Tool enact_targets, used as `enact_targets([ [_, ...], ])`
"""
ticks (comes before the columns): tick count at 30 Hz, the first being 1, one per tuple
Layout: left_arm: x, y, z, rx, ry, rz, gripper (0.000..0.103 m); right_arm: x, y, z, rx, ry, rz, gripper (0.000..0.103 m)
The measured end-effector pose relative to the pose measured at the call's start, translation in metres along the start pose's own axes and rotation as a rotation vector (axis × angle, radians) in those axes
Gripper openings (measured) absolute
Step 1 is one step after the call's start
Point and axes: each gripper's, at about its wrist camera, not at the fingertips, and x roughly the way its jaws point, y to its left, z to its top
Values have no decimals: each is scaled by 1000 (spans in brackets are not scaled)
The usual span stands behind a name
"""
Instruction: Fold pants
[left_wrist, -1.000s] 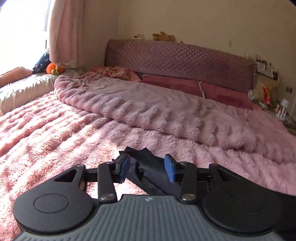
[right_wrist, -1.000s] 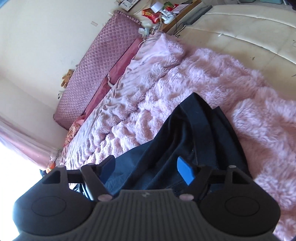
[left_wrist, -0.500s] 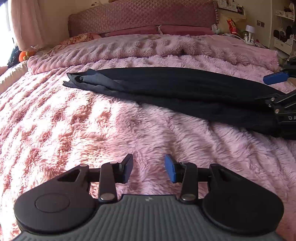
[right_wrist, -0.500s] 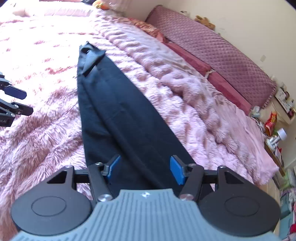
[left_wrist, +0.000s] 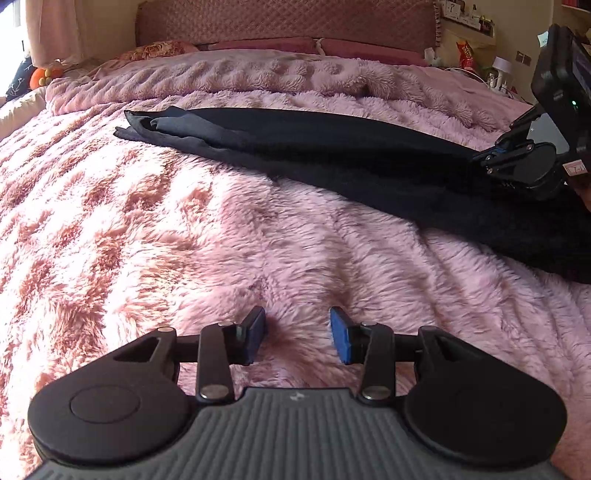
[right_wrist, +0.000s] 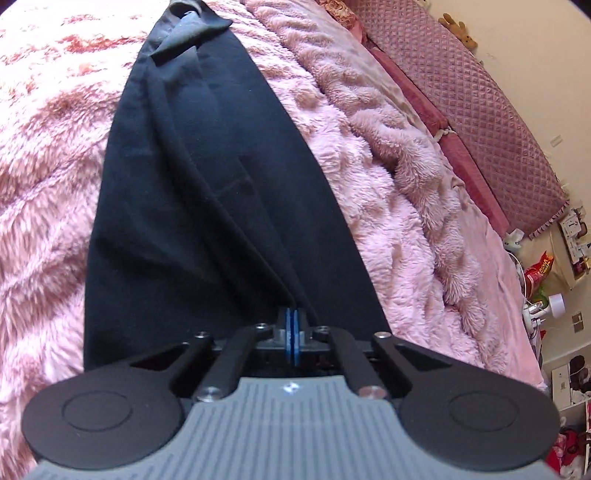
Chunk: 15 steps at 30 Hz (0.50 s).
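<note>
Pants (left_wrist: 332, 147) are lying lengthwise on bed (left_wrist: 147, 240); right gripper (right_wrist: 291, 332) is sitting clenched at one end, whether pinching fabric unclear; left gripper (left_wrist: 297, 338) is hovering released, needing the far end.

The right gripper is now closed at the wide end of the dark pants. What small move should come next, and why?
Probably bring the left gripper forward to the pants near their narrow end. It hangs open over bare pink blanket, holding nothing, while the right gripper has just closed at the wide end; whether it pinches cloth is unclear.

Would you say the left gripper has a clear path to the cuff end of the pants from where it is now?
Probably yes: the left gripper is open over bare pink blanket, and nothing lies between it and the pants cuffs.
</note>
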Motion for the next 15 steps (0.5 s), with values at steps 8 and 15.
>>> enact_targets([
  [8, 0, 12, 3, -32, 6, 11, 47, 26, -68, 34, 182, 6, -125, 0],
  [15, 2, 22, 5, -51, 24, 9, 48, 73, -74, 49, 289, 159, -132, 26],
])
